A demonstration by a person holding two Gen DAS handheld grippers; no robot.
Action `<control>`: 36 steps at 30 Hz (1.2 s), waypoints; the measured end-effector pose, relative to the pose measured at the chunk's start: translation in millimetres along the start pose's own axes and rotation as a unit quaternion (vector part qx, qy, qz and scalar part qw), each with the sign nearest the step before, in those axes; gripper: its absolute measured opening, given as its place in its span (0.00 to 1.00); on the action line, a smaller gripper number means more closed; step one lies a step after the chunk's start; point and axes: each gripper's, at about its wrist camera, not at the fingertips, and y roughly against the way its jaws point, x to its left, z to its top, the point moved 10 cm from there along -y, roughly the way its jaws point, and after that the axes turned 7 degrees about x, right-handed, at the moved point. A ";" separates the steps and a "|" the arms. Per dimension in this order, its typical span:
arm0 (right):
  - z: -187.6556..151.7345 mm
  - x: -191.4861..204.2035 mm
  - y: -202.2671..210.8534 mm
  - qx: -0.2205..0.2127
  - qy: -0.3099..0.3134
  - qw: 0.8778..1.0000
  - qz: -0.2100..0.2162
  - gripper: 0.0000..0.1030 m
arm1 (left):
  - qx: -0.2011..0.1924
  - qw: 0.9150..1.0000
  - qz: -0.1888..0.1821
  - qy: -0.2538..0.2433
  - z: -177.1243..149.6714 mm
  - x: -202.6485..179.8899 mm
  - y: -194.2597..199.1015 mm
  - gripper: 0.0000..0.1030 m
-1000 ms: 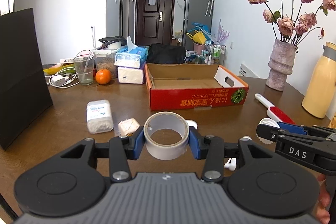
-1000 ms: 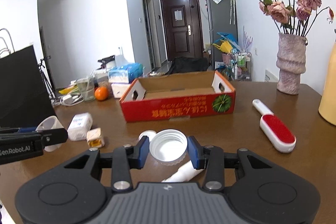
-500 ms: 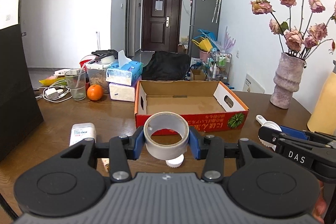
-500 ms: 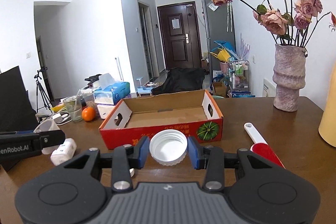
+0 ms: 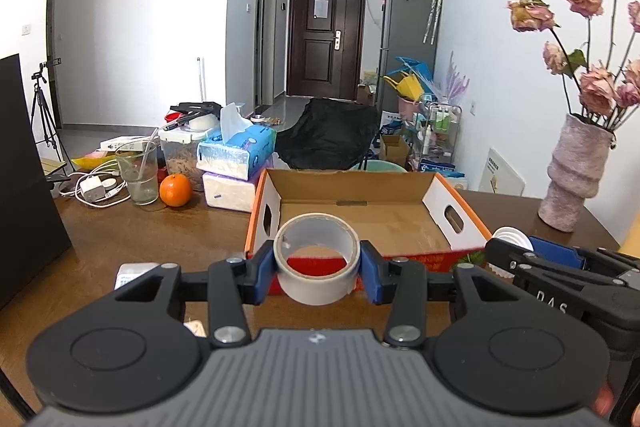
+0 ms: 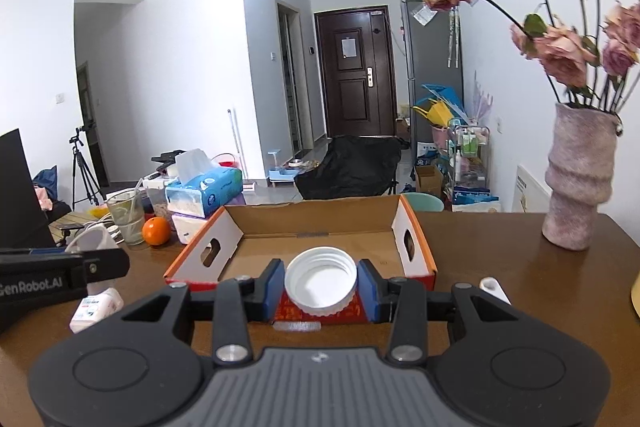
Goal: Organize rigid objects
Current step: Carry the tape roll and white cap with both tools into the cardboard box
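While your left gripper (image 5: 318, 265) clamped the grey-white tape roll (image 5: 316, 259) and your right gripper (image 6: 321, 285) pinched the white ribbed plastic lid (image 6: 321, 281), both hung before the orange-edged cardboard box (image 5: 384, 223); you likely needed to reach over its near wall, then release.

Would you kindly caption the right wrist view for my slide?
Right gripper holding a white lid before an open cardboard box.

Your tape (image 5: 316, 259) hides part of the box (image 5: 460, 223) front; print there unreadable. Pack (image 5: 134, 271) label too small, half covered. Vase (image 6: 578, 183) flowers run off frame, possibly blurred.
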 end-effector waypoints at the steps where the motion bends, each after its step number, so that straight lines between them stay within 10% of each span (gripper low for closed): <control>1: 2.9 0.0 -4.0 0.000 0.000 1.000 0.002 0.38 | -0.001 1.000 0.004 0.001 1.6 0.2 -2.9 0.43; 36: 43.8 -24.7 -147.6 0.044 -0.010 0.999 0.014 0.38 | 0.058 0.997 0.056 -0.017 54.1 -13.2 -175.8 0.43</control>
